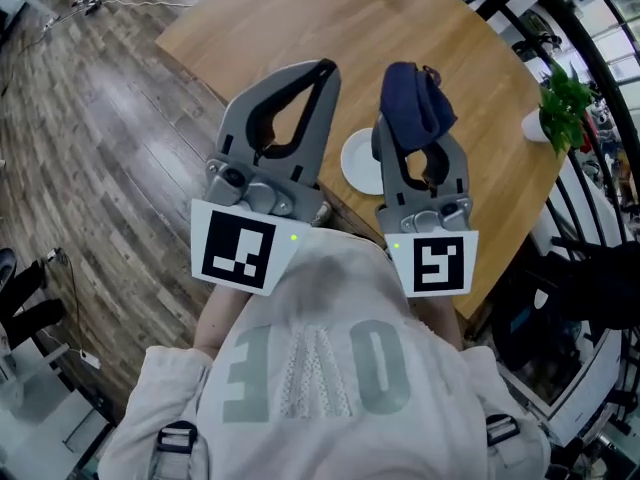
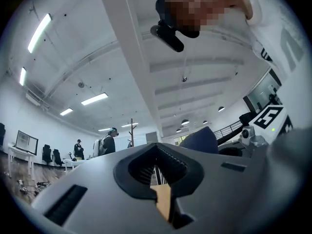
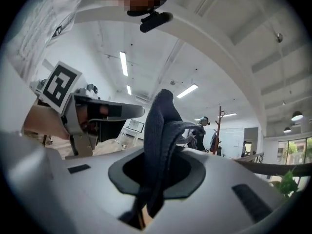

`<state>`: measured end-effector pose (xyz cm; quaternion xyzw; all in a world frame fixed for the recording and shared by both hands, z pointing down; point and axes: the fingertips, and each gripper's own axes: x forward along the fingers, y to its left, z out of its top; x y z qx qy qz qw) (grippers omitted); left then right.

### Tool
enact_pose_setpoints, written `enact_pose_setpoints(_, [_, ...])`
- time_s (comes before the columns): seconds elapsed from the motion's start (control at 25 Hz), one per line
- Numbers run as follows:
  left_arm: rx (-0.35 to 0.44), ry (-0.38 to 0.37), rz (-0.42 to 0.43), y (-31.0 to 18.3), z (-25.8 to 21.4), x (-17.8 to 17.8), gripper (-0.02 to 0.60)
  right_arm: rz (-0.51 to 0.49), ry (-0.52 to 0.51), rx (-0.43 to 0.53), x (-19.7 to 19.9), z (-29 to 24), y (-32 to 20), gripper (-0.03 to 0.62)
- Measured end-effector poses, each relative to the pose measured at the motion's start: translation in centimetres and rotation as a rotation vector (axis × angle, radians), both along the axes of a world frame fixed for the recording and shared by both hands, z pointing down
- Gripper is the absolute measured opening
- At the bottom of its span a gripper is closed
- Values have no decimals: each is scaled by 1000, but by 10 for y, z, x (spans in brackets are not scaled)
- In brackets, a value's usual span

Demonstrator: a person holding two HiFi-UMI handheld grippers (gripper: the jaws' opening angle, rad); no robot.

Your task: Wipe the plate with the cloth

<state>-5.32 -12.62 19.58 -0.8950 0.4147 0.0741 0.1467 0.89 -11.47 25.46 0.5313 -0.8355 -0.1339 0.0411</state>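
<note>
round white plate [image 1: 357, 164], bunched navy cloth [image 1: 412, 100]

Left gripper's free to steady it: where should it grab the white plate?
Probably the rim on its left side, one jaw above, one below. The white plate lies flat on the wooden table, so only the thin rim fits the jaws. The left gripper, now shut, must open first.

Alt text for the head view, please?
Two grey hand-held grippers hover over a light wooden table: the right gripper clamps a dark blue cloth, the left gripper is shut, empty. A small round white plate lies below.
</note>
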Motion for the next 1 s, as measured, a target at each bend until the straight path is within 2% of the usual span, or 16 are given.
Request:
enact_pose_setpoints(0.24, [16,-23,20,2,-1,9,8,65,-33,5,19,-4,0,57])
enact_pose_setpoints(0.56, [16,-38,20,1,-3,3,8,70,-32,4,23,0,-3,57])
enact_pose_setpoints(1.0, [-15,-18,-4,-13,2,-14,8,71,-50,-13,15,3,-14,57])
